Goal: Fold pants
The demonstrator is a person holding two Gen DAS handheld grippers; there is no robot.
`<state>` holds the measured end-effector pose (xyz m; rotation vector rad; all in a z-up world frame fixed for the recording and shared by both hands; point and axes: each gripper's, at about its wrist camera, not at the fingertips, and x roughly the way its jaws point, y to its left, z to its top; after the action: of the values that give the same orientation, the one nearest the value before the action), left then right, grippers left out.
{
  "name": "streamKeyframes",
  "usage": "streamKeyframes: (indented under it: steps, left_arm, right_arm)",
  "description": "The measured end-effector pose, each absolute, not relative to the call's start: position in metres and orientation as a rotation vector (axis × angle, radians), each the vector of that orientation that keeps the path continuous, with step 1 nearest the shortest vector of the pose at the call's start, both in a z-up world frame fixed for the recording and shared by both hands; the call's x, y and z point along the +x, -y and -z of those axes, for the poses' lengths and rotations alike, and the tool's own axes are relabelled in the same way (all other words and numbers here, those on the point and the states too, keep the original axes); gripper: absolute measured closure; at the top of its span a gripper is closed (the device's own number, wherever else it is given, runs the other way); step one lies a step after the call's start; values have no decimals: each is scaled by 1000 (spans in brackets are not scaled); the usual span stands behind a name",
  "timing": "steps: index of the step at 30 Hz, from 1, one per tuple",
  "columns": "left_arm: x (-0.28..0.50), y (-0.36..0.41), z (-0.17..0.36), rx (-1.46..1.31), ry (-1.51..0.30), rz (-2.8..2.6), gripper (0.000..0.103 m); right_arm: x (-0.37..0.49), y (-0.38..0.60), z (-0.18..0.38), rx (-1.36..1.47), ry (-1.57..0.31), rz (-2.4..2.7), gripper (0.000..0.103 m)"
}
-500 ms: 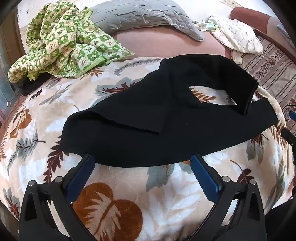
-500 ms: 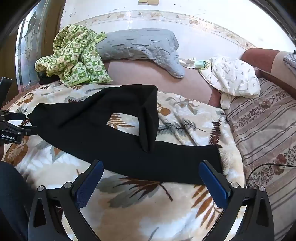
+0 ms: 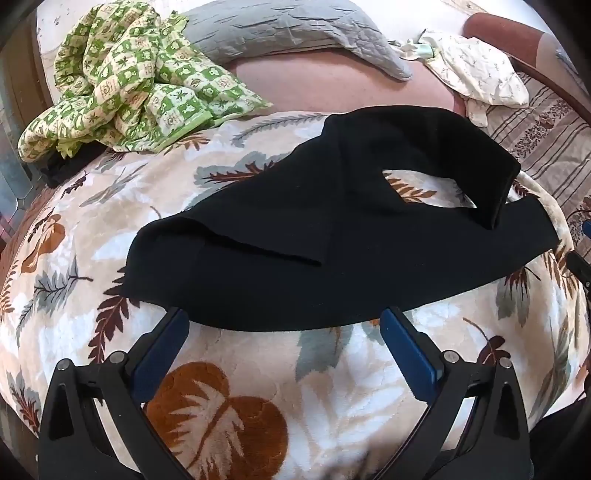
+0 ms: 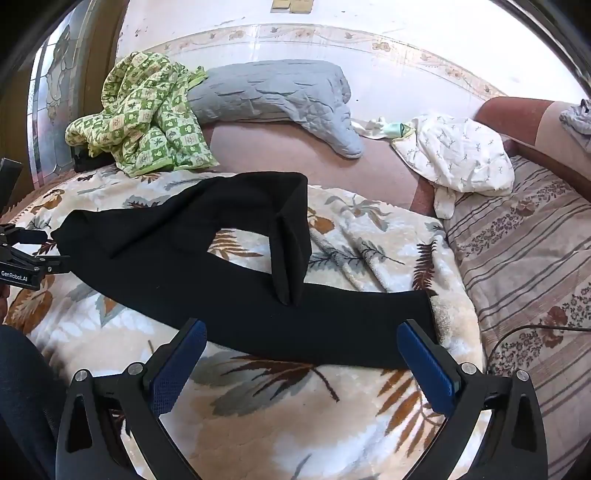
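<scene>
Black pants lie on a leaf-patterned blanket, waist at the left, one leg stretched right, the other leg bent back over it with a gap of blanket between. They also show in the right wrist view. My left gripper is open and empty, its fingertips at the near edge of the waist end. My right gripper is open and empty, its fingertips at the near edge of the stretched leg. The left gripper shows at the left edge of the right wrist view.
A green checked quilt and a grey pillow lie at the back. A white cloth lies at the back right. A striped floral mattress and a thin cable lie to the right.
</scene>
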<state>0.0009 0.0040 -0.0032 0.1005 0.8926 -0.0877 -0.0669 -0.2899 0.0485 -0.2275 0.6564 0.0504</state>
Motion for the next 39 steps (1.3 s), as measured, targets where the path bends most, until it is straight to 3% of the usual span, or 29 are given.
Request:
streamKeyframes:
  steps: [10, 39]
  left_arm:
    - [2, -4, 6, 98, -907, 98, 0]
    - [3, -3, 10, 100, -931, 98, 0]
  right_arm:
    - [-58, 302, -37, -144, -743, -14, 1]
    - [-55, 299, -31, -273, -762, 81, 1]
